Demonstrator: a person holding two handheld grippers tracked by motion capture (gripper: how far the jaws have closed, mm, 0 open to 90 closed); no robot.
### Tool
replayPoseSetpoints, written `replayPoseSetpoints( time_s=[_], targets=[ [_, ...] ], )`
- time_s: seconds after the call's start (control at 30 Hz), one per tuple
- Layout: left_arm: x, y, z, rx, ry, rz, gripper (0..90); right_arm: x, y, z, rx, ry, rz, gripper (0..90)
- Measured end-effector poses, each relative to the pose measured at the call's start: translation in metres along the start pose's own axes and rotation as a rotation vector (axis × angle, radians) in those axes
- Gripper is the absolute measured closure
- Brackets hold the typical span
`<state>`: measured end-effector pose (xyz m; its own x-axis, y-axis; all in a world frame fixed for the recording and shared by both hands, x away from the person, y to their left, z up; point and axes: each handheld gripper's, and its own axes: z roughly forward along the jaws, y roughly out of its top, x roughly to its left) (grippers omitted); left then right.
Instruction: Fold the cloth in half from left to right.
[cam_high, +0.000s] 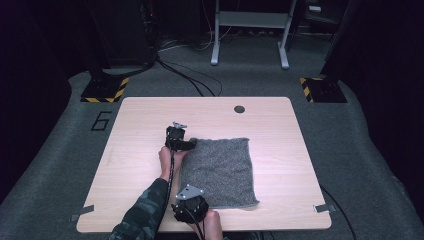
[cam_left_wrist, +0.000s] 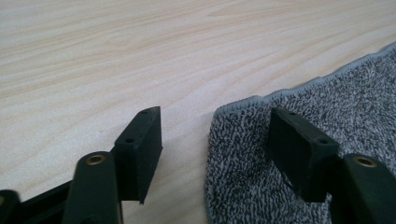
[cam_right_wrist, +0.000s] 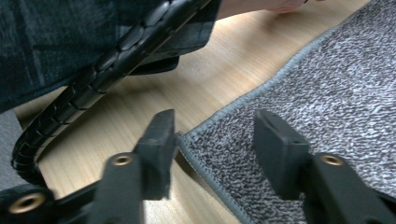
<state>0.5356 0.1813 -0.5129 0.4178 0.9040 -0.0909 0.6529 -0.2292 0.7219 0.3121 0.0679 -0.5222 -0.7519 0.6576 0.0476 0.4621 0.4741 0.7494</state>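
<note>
A grey terry towel (cam_high: 220, 170) lies flat on the light wooden table (cam_high: 140, 130). My left gripper (cam_high: 192, 145) is at the towel's far left corner. In the left gripper view the towel (cam_left_wrist: 243, 158) has its corner between the jaws of this gripper (cam_left_wrist: 215, 114): one jaw is over bare wood, the other over the cloth, and they stand apart. My right gripper (cam_high: 189, 196) is at the near left corner. In the right gripper view the right gripper (cam_right_wrist: 215, 115) straddles the hemmed corner of the towel (cam_right_wrist: 327, 93), with its pads not pressing on it.
The left forearm in a dark camouflage sleeve (cam_high: 145, 212) lies along the towel's left edge, and its black ribbed cable (cam_right_wrist: 93, 79) crosses close above the right gripper. A round cable hole (cam_high: 239, 109) sits near the table's far edge. Grey carpet surrounds the table.
</note>
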Motion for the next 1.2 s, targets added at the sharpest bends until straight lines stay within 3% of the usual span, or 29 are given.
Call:
replayPoseSetpoints(
  time_s=[0.13,0.17,0.23,0.4,0.53,0.6,0.67,0.77,1.2],
  targets=[
    [0.000,-0.001,0.003,0.017,0.001,0.017,47.7,0.004,-0.002,0.002,0.007,-0.013,-0.013,62.4],
    [-0.001,-0.002,0.004,0.007,-0.001,0.005,50.0,0.003,-0.002,0.003,0.001,-0.016,-0.022,64.7],
    [0.000,-0.002,0.003,0.015,-0.005,0.020,54.9,0.005,-0.002,0.002,0.010,-0.031,-0.001,69.7],
    [-0.003,-0.003,0.004,-0.003,-0.008,0.033,67.2,0.005,-0.003,0.002,0.005,-0.061,-0.023,81.2],
    [-0.004,-0.003,0.004,0.000,-0.009,0.062,76.1,0.007,-0.004,0.002,-0.007,-0.087,-0.037,85.4],
    [-0.005,-0.003,0.005,0.003,-0.008,0.055,80.1,0.007,-0.004,0.002,-0.008,-0.091,-0.034,86.0],
    [-0.006,-0.002,0.005,0.004,-0.008,0.057,82.7,0.008,-0.005,0.001,-0.005,-0.088,-0.008,86.3],
    [-0.008,0.001,0.003,0.001,-0.004,0.061,84.7,0.005,-0.005,-0.002,-0.029,-0.077,-0.017,86.8],
    [-0.014,0.023,-0.019,-0.063,0.021,0.071,85.5,0.000,0.000,-0.024,-0.149,-0.116,0.012,87.1]
  ],
)
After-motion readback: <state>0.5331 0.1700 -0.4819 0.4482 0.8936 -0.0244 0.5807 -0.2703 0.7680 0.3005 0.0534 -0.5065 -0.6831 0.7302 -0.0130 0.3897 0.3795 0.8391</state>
